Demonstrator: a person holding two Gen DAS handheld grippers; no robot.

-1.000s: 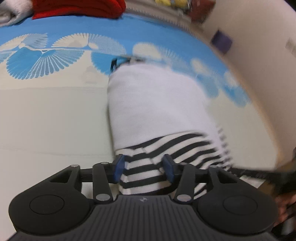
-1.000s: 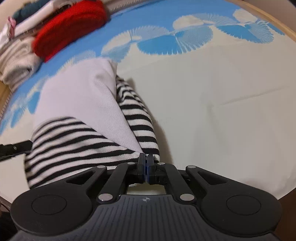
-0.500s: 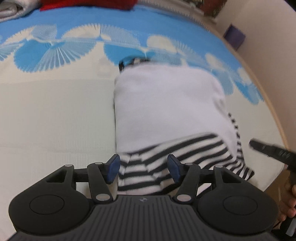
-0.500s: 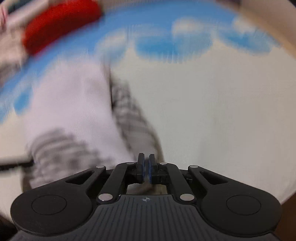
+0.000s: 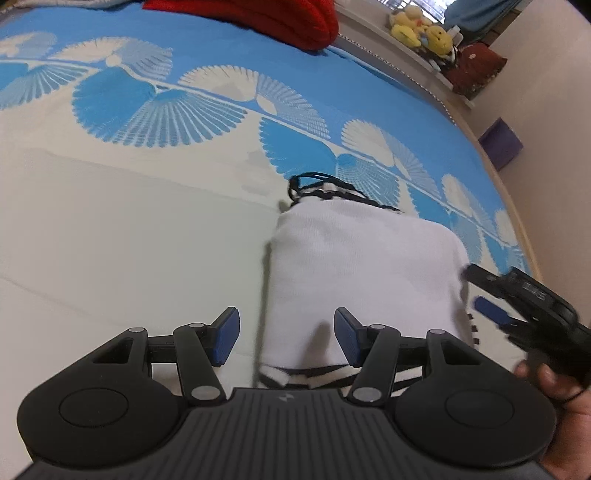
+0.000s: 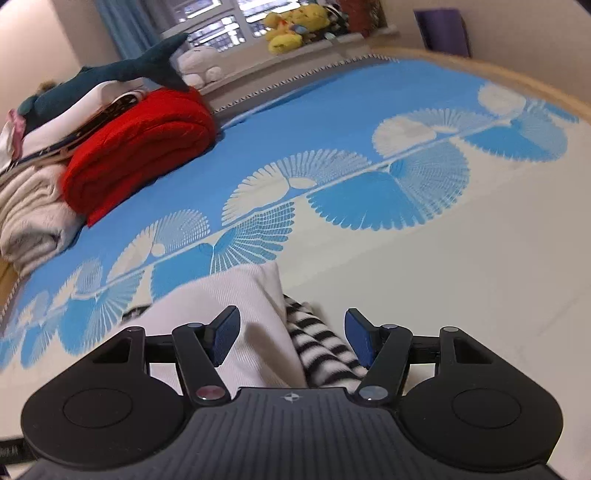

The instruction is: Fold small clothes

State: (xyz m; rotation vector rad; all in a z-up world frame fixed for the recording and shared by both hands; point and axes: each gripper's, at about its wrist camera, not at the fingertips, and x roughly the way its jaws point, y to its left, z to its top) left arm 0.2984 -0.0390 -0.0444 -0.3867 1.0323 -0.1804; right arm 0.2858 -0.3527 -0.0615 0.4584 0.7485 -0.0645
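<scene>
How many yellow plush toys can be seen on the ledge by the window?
2 at least. Left wrist view: one yellow plush and a second to its right on the ledge. They are clustered with other items, so more may be hidden.

A big bed [image 6: 461, 288] has a cover that is blue and cream with fan shapes on it. A fat red blanket [image 6: 140, 147] is folded up at the far end. Just beside it is a fluffy cream blanket [image 6: 29, 218]. A dark toy shark [image 6: 122, 70] lies on top of the pile. Yellow duck toys [image 6: 291, 27] sit on the window ledge [image 6: 258, 62], and a white soft toy [image 6: 199, 62] sits there too. A purple box [image 5: 500, 142] stands by the wall.
</scene>
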